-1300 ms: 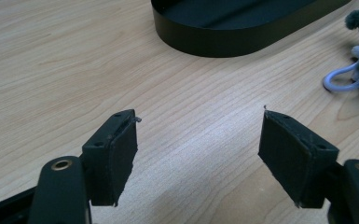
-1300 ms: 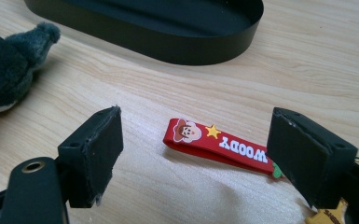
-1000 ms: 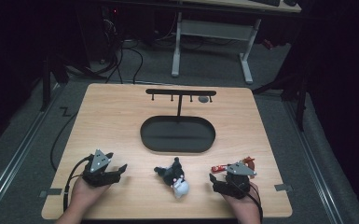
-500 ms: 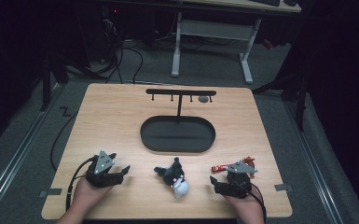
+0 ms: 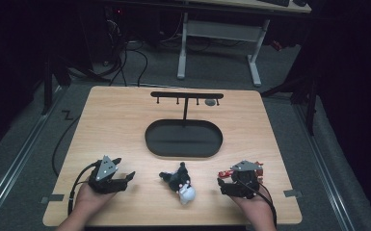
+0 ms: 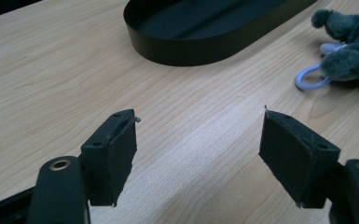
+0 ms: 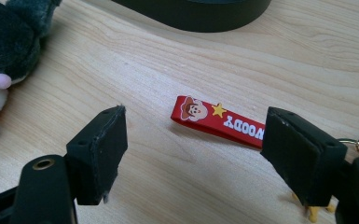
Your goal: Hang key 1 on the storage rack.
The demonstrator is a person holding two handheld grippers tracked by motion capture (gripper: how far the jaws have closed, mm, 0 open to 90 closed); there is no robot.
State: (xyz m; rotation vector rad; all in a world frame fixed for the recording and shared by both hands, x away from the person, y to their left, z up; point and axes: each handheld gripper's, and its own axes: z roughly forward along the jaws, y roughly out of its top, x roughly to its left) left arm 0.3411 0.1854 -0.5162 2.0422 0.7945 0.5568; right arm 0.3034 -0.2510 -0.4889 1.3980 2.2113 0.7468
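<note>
A red strap keychain printed with a cartoon cowboy and "WOODY" lies flat on the wooden table. It sits just ahead of my right gripper, whose jaws have just been closing a little. They still stand wide and touch nothing, with the strap's right end behind the right pad. From above, the right gripper points left, beside the strap. A dark grey and white plush keychain lies between both hands. My left gripper is open over bare wood, with the plush far to its right.
A black oval tray sits mid-table, its wall visible in both gripper views. Behind it stands a black T-shaped rack with pegs, and a small grey item hangs near its right end. Cables trail off the table's left side.
My right gripper has edged slightly forward beside the red strap. The left hand, plush and tray have stayed put.
</note>
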